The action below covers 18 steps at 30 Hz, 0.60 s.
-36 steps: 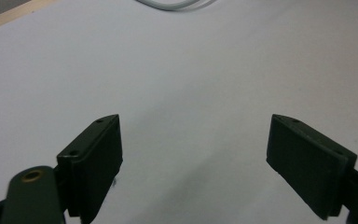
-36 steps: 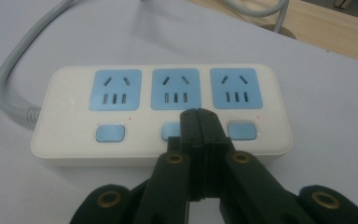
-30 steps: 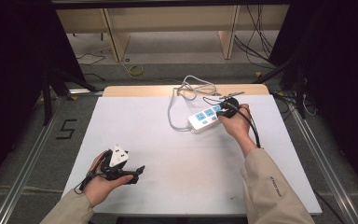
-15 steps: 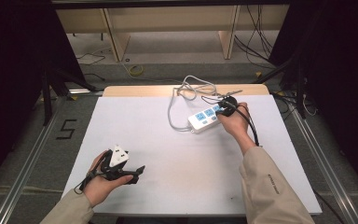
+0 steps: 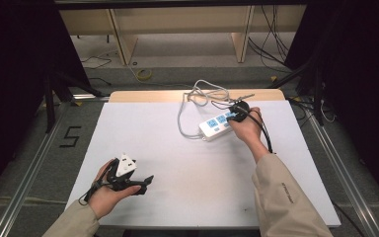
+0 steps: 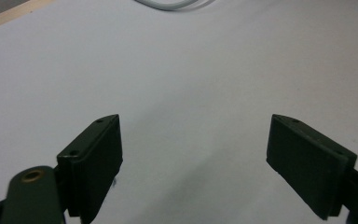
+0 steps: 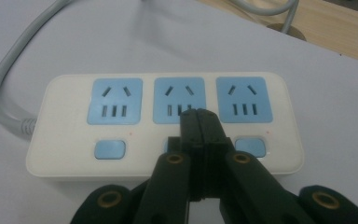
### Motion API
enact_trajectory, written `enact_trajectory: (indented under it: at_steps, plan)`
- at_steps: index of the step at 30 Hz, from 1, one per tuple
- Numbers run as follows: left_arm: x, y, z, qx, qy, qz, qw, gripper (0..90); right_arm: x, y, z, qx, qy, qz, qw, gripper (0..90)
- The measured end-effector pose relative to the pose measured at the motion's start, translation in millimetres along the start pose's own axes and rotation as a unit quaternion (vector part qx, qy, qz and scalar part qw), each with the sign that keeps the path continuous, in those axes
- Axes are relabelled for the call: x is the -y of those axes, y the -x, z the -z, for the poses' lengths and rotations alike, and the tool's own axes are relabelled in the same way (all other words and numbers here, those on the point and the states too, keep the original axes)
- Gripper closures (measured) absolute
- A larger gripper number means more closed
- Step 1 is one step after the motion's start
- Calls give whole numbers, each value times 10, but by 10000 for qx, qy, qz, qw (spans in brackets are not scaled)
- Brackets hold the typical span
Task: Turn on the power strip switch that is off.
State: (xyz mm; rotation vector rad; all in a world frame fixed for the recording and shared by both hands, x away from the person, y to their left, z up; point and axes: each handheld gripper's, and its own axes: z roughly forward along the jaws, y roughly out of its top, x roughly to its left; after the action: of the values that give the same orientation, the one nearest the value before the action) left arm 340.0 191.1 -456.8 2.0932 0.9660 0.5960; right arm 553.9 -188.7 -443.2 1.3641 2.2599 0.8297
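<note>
Right gripper [image 7: 199,122] pinched closed, empty, tips over power strip's [image 7: 163,126] middle switch; strip lying crosswise. Left gripper [image 6: 193,163] wide open, empty, far off.

1. We see the left gripper [image 6: 193,163] from its own camera, two black jaws rising from the bottom edge.
2. We find the jaws standing wide apart, with nothing between them.
3. We see the white table [image 6: 182,79] under and beyond the jaws, bare in the gap.
4. We spot a loop of pale cable [image 6: 172,4] lying on the table at the top edge, well apart from the jaws.
5. We notice a wooden strip [image 6: 9,13] along the top left corner.
</note>
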Motion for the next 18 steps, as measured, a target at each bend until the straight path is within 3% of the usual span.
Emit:
enact_trajectory:
  at_steps: [18]
  plan:
    - [1,0,0,10,-1,-1,10000,181,-37,-44,-70,-41,-197,49,9998,900]
